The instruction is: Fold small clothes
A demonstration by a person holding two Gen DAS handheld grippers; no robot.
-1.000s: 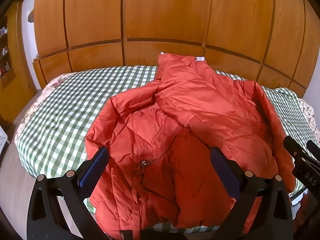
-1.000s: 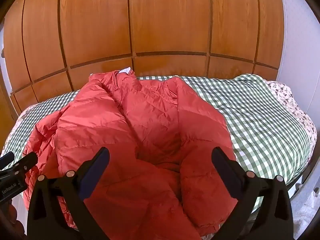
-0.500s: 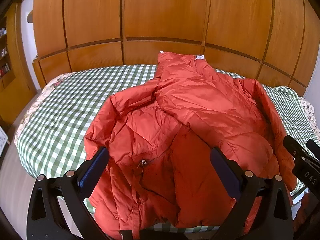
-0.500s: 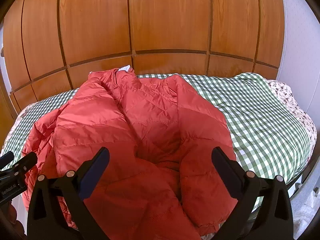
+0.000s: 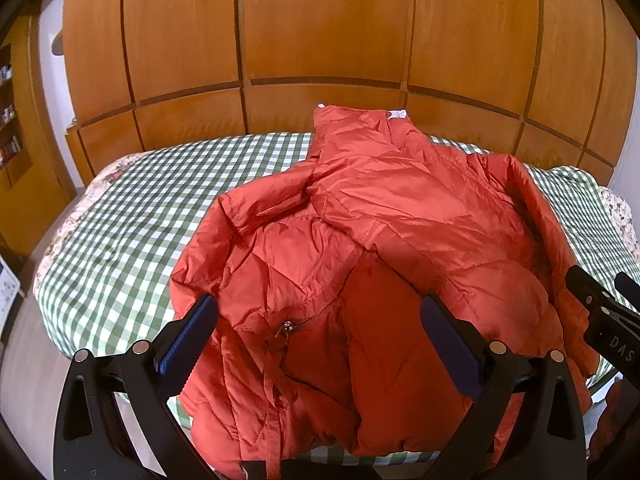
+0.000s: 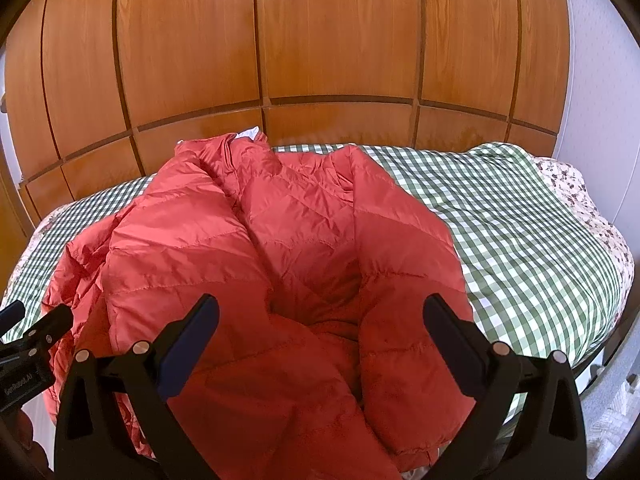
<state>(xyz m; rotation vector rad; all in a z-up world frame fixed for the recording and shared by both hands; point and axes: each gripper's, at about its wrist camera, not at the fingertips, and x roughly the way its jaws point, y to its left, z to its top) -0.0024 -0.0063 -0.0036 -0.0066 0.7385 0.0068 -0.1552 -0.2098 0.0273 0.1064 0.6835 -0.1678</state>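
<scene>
A red quilted puffer jacket point(image 5: 360, 248) lies crumpled on the bed, collar toward the far wall and hem hanging over the near edge. A zipper pull point(image 5: 287, 325) shows near its front. My left gripper point(image 5: 318, 320) hovers open just above the jacket's near left part, nothing between its fingers. In the right wrist view the same jacket point(image 6: 280, 264) fills the middle, its sleeve bunched at the near right. My right gripper point(image 6: 320, 320) is open above that near part, holding nothing. Each gripper shows at the edge of the other's view.
The bed carries a green-and-white checked cover point(image 5: 132, 224) point(image 6: 520, 232), with a floral sheet at its edges. Wooden wardrobe panels point(image 5: 320, 40) stand right behind the bed. A white wall point(image 6: 600, 80) is at the right, shelves point(image 5: 8, 120) at the far left.
Both views have shifted slightly; the jacket sits a touch lower and closer in the frames. Both grippers stay open and the jacket has not moved on the bed.
</scene>
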